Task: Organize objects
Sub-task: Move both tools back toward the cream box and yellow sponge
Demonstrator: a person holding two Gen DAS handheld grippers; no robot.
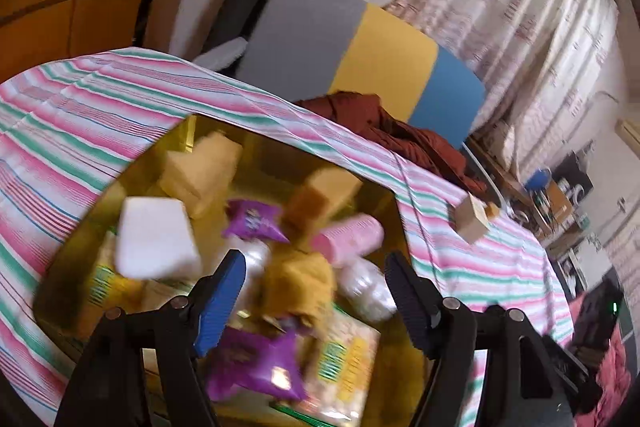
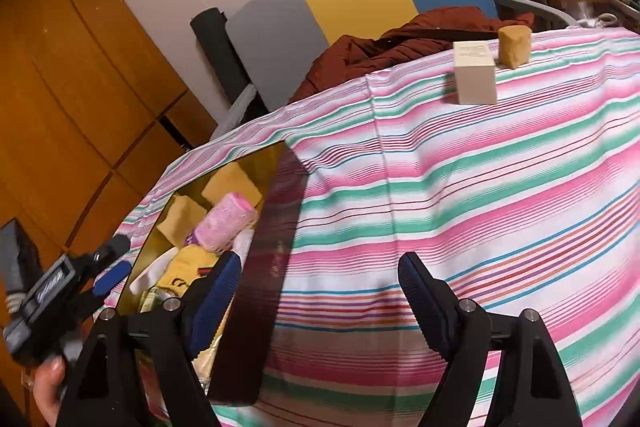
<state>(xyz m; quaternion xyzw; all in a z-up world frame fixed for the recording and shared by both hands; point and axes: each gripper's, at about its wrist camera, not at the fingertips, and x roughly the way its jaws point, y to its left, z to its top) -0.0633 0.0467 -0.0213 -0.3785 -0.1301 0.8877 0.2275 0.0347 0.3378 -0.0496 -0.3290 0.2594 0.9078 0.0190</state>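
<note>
The left gripper [image 1: 316, 291] stood with its jaws spread and nothing between the pads, hanging over the gold-lined box [image 1: 64, 291], directly above a mustard cloth bundle [image 1: 298, 279] in the heap. The right gripper [image 2: 320, 295] was likewise spread and empty, poised over bare striped tablecloth [image 2: 500, 187] just beside the box's dark outer wall [image 2: 260, 287]. Inside the box lay a white block [image 1: 154, 237], purple snack packets [image 1: 254, 223], a pink cup [image 1: 350, 237] on its side, yellow sponges [image 1: 200, 167] and a popcorn packet [image 1: 344, 359], all loosely piled. Two items remained outside on the cloth, well apart from the box: a cream carton [image 2: 475, 73] and, just beside it, a tan sponge cube [image 2: 514, 47], both near the far edge of the table. In my judgement the chief risk lay there: a reach toward the carton could nudge either piece off the edge onto the rust-coloured garment [image 2: 400, 43] behind. The cloth showed a raised fold [image 2: 380, 147], which could catch a finger and drag the cloth, shifting both items. The upright carton looked liable to topple if pinched off-centre. The left view was blurred, so fine contact among the box contents could not be confirmed.
</note>
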